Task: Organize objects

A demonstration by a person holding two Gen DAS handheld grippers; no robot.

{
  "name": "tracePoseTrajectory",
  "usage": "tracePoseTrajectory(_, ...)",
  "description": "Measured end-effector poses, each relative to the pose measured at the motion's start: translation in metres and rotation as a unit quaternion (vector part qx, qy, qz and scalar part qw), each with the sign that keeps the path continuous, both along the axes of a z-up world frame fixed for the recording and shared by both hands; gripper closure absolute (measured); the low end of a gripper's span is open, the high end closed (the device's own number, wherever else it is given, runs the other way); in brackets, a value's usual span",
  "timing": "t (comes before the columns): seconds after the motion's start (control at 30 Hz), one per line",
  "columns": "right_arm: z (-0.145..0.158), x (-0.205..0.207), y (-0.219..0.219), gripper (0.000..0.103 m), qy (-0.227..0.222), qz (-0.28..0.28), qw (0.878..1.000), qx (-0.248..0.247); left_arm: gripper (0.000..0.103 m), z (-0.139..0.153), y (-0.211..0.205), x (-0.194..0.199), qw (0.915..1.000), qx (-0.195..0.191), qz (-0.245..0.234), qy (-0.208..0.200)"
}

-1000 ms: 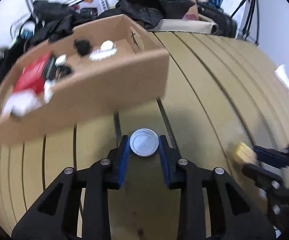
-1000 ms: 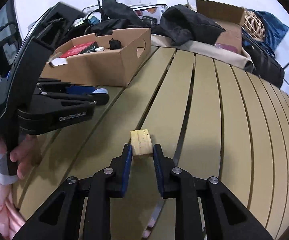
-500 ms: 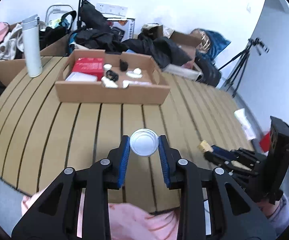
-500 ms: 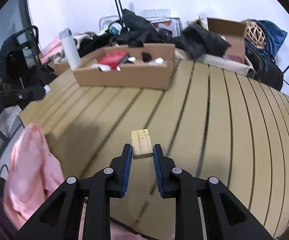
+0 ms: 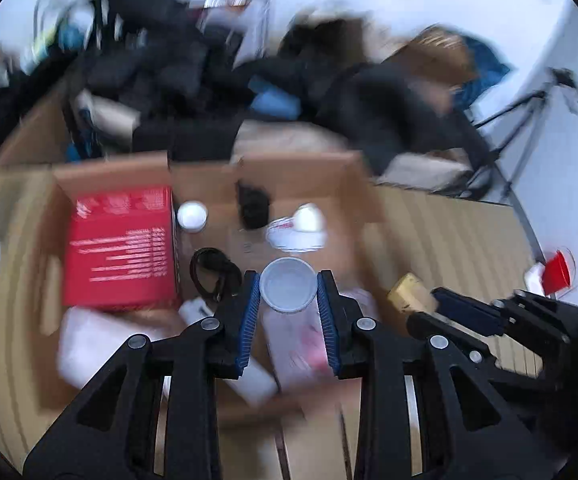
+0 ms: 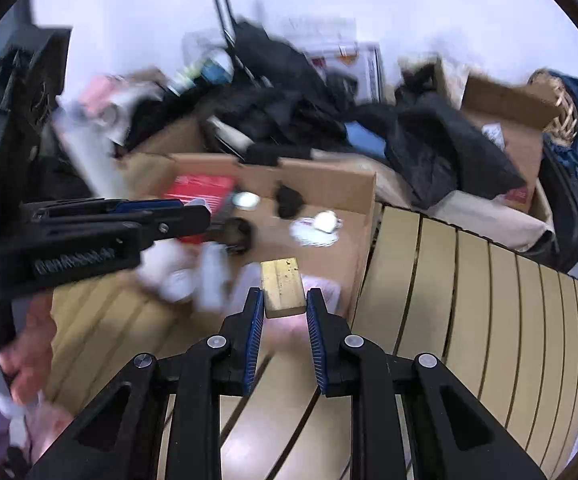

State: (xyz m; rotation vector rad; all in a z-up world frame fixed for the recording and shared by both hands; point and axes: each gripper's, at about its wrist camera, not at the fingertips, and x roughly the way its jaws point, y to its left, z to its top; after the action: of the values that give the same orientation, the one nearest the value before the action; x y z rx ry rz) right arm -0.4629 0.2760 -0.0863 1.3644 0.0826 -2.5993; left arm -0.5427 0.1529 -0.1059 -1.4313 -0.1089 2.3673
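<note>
My left gripper (image 5: 288,294) is shut on a small round clear lid (image 5: 288,289) and hangs over the open cardboard box (image 5: 369,204). My right gripper (image 6: 285,304) is shut on a yellow wooden block (image 6: 282,286), above the box's near right corner (image 6: 363,240). Seen from the left wrist, the right gripper (image 5: 421,304) carries the block (image 5: 409,290) just right of the box. In the right wrist view the left gripper (image 6: 193,216) reaches in from the left over the box. Both views are blurred.
The box holds a red carton (image 5: 123,244), a black cable coil (image 5: 209,268), a white round cap (image 5: 192,216), a black lump (image 5: 253,204) and white packets (image 5: 297,232). Behind the slatted wooden table (image 6: 489,304) lie dark clothes (image 6: 441,148), other boxes and a tripod (image 5: 525,120).
Both grippers have swung from the table's near side up over the cardboard box, still holding the lid and the block. The box now fills the middle of both views.
</note>
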Motion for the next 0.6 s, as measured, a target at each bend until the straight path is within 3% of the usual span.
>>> tracePoseTrajectory(0.1,-0.026,-0.040,-0.006,0.079,-0.031,-0.007,0.999,0.030,0.078,-0.034,0.007,-0.026,0.9991,-0.026,0.006,-0.033)
tracePoseTrajectory(0.23,-0.045,-0.065,-0.014,0.079,-0.043,-0.003,0.998,0.049,0.075,-0.045,0.010,-0.029,0.9992,-0.007,-0.014,-0.036)
tracePoseTrajectory(0.3,-0.051,-0.072,-0.015,0.078,-0.054,0.000,0.997,0.056,0.049,-0.045,0.008,-0.032,0.9991,-0.005,-0.015,-0.040)
tracePoseTrajectory(0.37,-0.055,-0.074,-0.015,0.078,-0.065,0.005,0.996,0.063,0.042,-0.038,0.003,-0.030,0.9995,0.003,-0.013,-0.030)
tracePoseTrajectory(0.53,-0.029,-0.058,-0.010,0.075,-0.049,0.004,0.997,0.052,0.040,0.000,-0.026,-0.018,0.9998,-0.001,-0.008,-0.018)
tracePoseTrajectory(0.57,-0.018,-0.054,-0.007,0.073,-0.040,0.002,0.998,0.048,0.032,0.011,-0.033,-0.013,0.9999,-0.011,-0.005,-0.009)
tracePoseTrajectory(0.6,-0.002,-0.048,-0.003,0.064,-0.028,-0.001,0.999,0.045,0.017,0.025,-0.040,-0.005,0.9995,-0.030,-0.002,0.001)
